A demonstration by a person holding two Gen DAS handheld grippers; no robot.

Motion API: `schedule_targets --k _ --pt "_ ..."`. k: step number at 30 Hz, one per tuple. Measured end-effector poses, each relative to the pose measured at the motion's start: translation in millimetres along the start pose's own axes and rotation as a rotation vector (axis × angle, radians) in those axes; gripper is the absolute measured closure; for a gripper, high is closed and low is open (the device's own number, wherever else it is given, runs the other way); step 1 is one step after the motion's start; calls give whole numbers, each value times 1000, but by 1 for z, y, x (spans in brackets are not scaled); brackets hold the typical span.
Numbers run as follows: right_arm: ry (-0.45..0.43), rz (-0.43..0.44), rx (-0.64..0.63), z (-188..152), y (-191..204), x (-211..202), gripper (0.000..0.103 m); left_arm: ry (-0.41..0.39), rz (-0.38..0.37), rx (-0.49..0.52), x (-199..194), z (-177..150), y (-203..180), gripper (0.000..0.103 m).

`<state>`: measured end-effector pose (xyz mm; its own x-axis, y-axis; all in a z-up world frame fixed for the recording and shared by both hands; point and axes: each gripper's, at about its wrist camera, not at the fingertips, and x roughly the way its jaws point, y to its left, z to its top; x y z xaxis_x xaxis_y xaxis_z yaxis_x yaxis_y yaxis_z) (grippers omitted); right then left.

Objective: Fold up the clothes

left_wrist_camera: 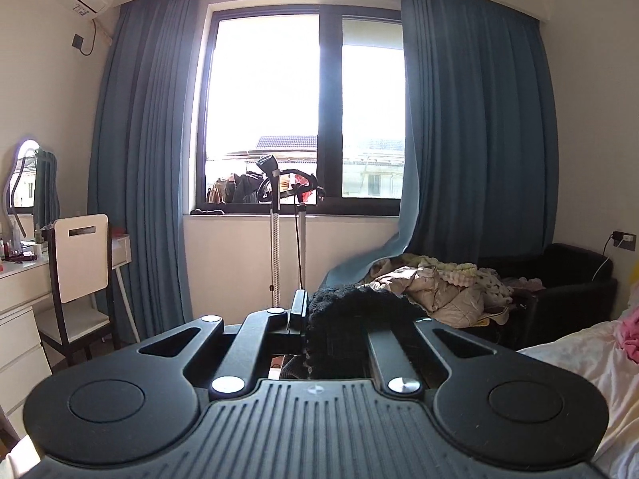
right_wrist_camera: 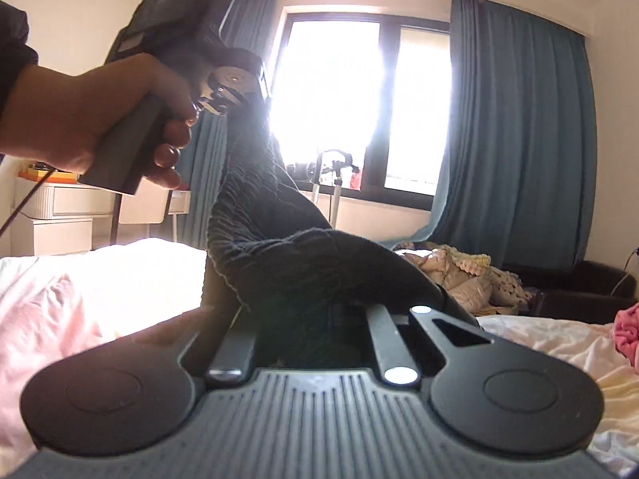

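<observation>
A black ribbed knit garment (right_wrist_camera: 271, 239) hangs in the air between my two grippers, above the bed. My left gripper (left_wrist_camera: 309, 311) is shut on one fuzzy black edge of the garment (left_wrist_camera: 351, 319), which covers its right finger. In the right wrist view the left gripper (right_wrist_camera: 223, 92) shows high at the upper left, held by a hand, with the cloth hanging down from it. My right gripper (right_wrist_camera: 339, 303) is shut on the other end of the garment, which drapes over both fingers and hides the tips.
The bed with pale pink and white bedding (right_wrist_camera: 100, 279) lies below. A pink cloth (right_wrist_camera: 627, 331) lies at its right. A dark sofa (left_wrist_camera: 567, 291) holds a heap of clothes (left_wrist_camera: 447, 287). A garment steamer stand (left_wrist_camera: 279, 219) stands by the window; a white desk and chair (left_wrist_camera: 80, 263) stand at left.
</observation>
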<state>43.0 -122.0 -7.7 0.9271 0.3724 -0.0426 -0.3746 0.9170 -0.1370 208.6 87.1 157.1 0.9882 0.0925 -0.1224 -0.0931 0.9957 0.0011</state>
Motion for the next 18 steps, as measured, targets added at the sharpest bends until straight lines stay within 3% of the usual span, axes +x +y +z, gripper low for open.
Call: schedule_targets --k 4,8,12,18 --pt "-76 162 -44 44 66 6 92 2 39 7 11 26 66 94" --pt "-115 301 -99 69 137 38 92 40 125 33 36 24 136 93" --pt "-58 397 -112 60 190 89 91 159 222 84 84 -18 199 93" --pt "119 502 -145 -4 244 153 90 309 283 91 145 -109 255 93"
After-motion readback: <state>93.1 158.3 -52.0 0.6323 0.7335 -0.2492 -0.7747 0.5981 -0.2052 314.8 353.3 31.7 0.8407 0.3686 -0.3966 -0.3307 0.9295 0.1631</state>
